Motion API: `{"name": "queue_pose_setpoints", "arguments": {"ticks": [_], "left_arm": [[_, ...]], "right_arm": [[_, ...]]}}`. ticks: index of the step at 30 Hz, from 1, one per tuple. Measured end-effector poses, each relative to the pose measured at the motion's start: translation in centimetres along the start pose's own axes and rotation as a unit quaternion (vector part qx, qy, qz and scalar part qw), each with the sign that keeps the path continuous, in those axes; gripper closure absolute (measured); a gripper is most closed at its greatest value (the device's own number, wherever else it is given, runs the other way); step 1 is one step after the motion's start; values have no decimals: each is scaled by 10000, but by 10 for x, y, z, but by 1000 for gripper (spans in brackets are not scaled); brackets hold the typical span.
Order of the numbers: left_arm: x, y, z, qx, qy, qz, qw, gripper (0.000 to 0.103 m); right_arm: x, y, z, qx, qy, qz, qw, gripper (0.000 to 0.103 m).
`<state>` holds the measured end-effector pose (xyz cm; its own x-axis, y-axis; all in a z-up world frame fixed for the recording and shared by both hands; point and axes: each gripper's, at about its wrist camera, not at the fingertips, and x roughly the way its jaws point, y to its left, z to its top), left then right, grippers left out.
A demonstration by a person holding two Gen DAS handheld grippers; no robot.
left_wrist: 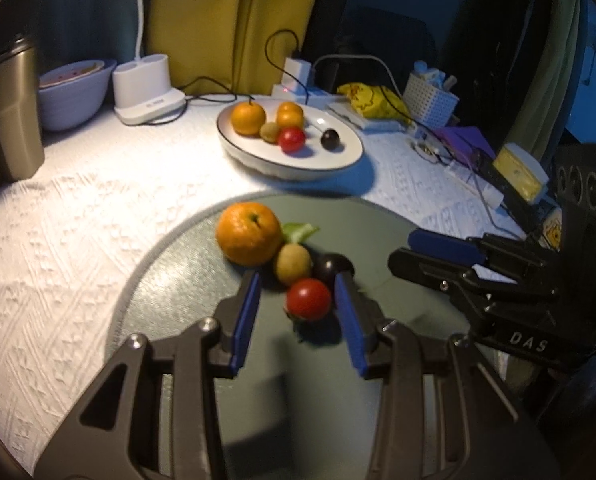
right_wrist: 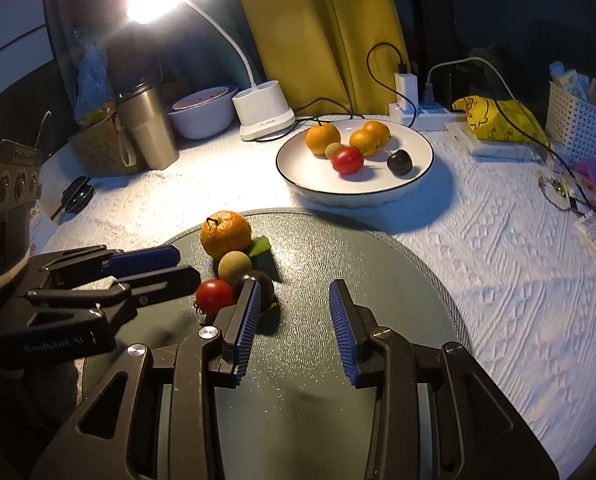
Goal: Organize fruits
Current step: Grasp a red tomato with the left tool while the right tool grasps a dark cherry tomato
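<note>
Nearest: left gripper (left_wrist: pixel 296 312), jaws apart, straddling a red tomato (left_wrist: pixel 308 299) without visibly clamping it. Right gripper (right_wrist: pixel 292 320), jaws apart, nothing between them.

Surface: round dark-green mat (right_wrist: pixel 338 360) on a white embossed tablecloth (left_wrist: pixel 77 220).

On the mat, clustered: tomato, dark cherry (left_wrist: pixel 332 266), small brown fruit (left_wrist: pixel 292 263), orange (left_wrist: pixel 248 233) with a green leaf (left_wrist: pixel 300 232).

Beyond the mat: white plate (right_wrist: pixel 418 148) holding three oranges, one brown fruit, one tomato, one cherry.

Far edge: steel tumbler (right_wrist: pixel 147 128), pale bowl (right_wrist: pixel 201 118), white lamp (right_wrist: pixel 263 110), lit, power strip (right_wrist: pixel 430 114), yellow bag (right_wrist: pixel 498 118), white basket (right_wrist: pixel 576 118).

Backdrop: yellow curtain (right_wrist: pixel 318 20), dark room.
</note>
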<state>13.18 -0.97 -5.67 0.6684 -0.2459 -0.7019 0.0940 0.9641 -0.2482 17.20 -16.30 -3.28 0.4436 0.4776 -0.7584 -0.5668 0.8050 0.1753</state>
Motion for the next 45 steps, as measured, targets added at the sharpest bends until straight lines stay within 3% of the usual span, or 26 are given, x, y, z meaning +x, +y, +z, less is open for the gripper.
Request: {"name": "queue_pose_setpoints", "arguments": {"ticks": [15, 19, 43, 45], "left_arm": [[23, -3, -6, 175, 344, -11, 9993, 66], [20, -1, -5, 213, 286, -104, 9993, 75], [-6, 33, 0, 50, -65, 39, 10000, 75], [-7, 32, 1, 54, -74, 46, 9999, 75]], "right_arm": [[5, 1, 1, 15, 48, 21, 10000, 65], [11, 7, 3, -21, 106, 38, 9999, 65], [47, 38, 1, -264, 657, 238, 9972, 66], [48, 40, 1, -298, 684, 272, 9968, 73]]}}
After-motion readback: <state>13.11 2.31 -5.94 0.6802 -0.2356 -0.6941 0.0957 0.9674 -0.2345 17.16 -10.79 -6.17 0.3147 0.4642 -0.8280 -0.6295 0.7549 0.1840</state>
